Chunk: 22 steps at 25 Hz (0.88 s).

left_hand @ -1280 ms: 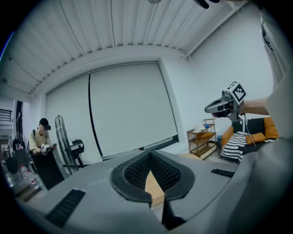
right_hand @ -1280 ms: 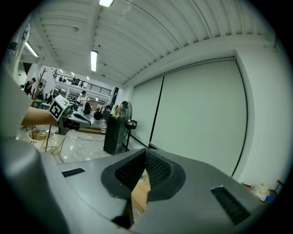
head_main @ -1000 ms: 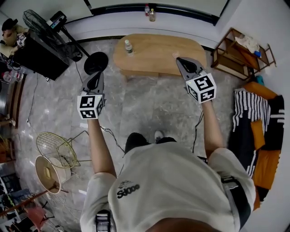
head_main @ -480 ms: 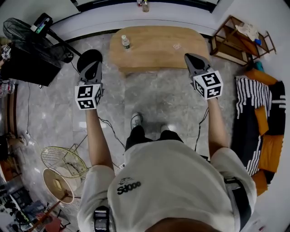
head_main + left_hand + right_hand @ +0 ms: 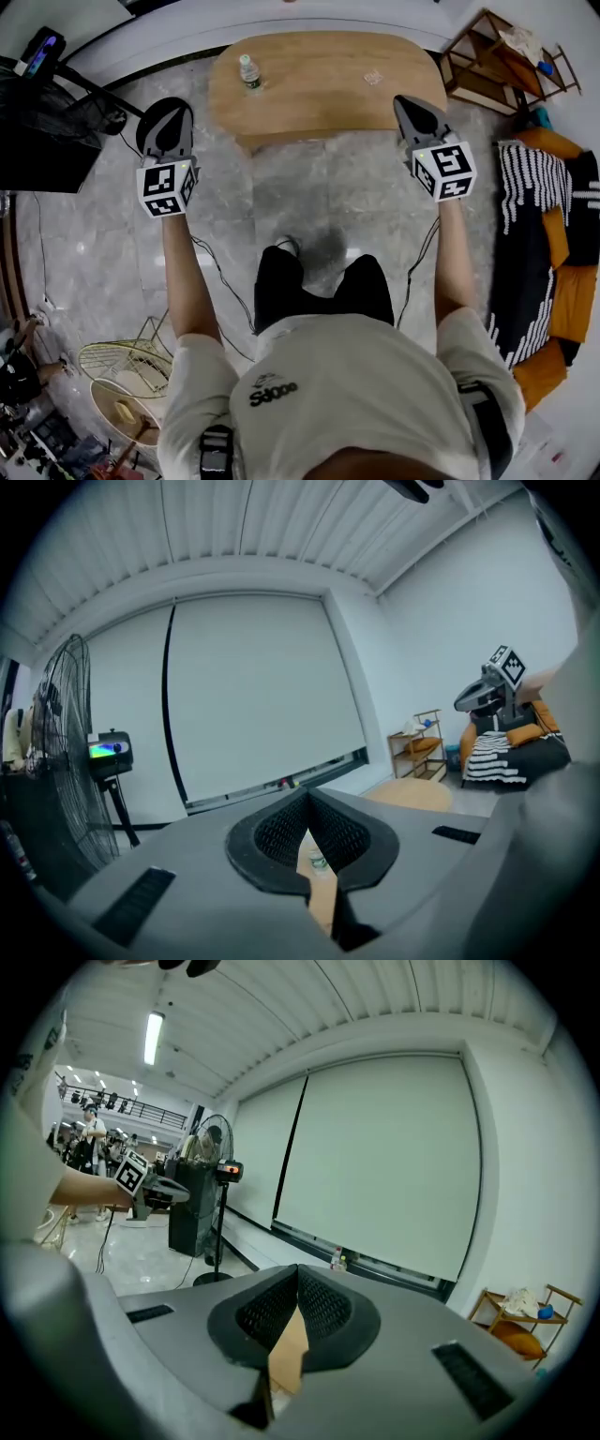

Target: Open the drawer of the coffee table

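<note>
An oval wooden coffee table (image 5: 309, 89) stands on the marble floor ahead of me, with a small water bottle (image 5: 248, 72) on its left part. Its drawer front is not visible from above. My left gripper (image 5: 168, 117) is shut and empty, held to the left of the table's near left corner. My right gripper (image 5: 407, 103) is shut and empty too, its tip over the table's near right edge. In the left gripper view the tabletop (image 5: 412, 792) and the bottle (image 5: 317, 860) show through the jaws; in the right gripper view only the tabletop (image 5: 289, 1352) does.
A standing fan with a round black base (image 5: 155, 117) stands left of the table beside a black cabinet (image 5: 37, 131). A wooden shelf (image 5: 487, 56) and an orange sofa with a striped throw (image 5: 544, 225) are on the right. Cables trail across the floor (image 5: 225, 281).
I have stepped closer to the table and lowered myself. Both grippers have moved forward and down toward it, still shut.
</note>
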Motion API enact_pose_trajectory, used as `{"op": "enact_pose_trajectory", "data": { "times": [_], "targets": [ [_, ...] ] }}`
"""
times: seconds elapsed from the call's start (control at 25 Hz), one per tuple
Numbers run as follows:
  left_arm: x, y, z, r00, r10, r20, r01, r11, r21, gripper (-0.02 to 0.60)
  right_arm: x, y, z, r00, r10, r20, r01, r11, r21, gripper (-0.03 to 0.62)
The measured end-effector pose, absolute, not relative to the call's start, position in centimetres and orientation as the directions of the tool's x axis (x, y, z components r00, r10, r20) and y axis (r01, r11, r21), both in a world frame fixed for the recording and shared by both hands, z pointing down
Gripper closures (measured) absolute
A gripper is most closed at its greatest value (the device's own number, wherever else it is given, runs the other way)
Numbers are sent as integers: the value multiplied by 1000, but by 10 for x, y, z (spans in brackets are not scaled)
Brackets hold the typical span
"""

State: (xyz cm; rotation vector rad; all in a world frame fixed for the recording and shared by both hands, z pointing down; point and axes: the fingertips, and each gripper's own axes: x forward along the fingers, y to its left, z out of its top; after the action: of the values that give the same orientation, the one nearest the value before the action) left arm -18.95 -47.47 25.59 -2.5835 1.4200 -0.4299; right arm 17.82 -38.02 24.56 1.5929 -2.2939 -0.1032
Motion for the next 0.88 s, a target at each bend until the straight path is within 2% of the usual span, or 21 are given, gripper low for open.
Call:
{"op": "enact_pose_trajectory", "data": {
  "times": [0.24, 0.64, 0.88],
  "targets": [
    [-194, -486, 364, 499, -853, 152, -815, -522, -252, 565, 189, -396, 344, -303, -933, 194, -902, 346, 257, 588],
    [-202, -461, 554, 517, -842, 158, -809, -540, -230, 563, 184, -388, 535, -309, -932, 189, -902, 350, 254, 588],
    [-207, -441, 632, 514, -844, 151, -817, -536, -211, 563, 185, -374, 605, -328, -932, 152, -902, 357, 243, 588]
  ]
}}
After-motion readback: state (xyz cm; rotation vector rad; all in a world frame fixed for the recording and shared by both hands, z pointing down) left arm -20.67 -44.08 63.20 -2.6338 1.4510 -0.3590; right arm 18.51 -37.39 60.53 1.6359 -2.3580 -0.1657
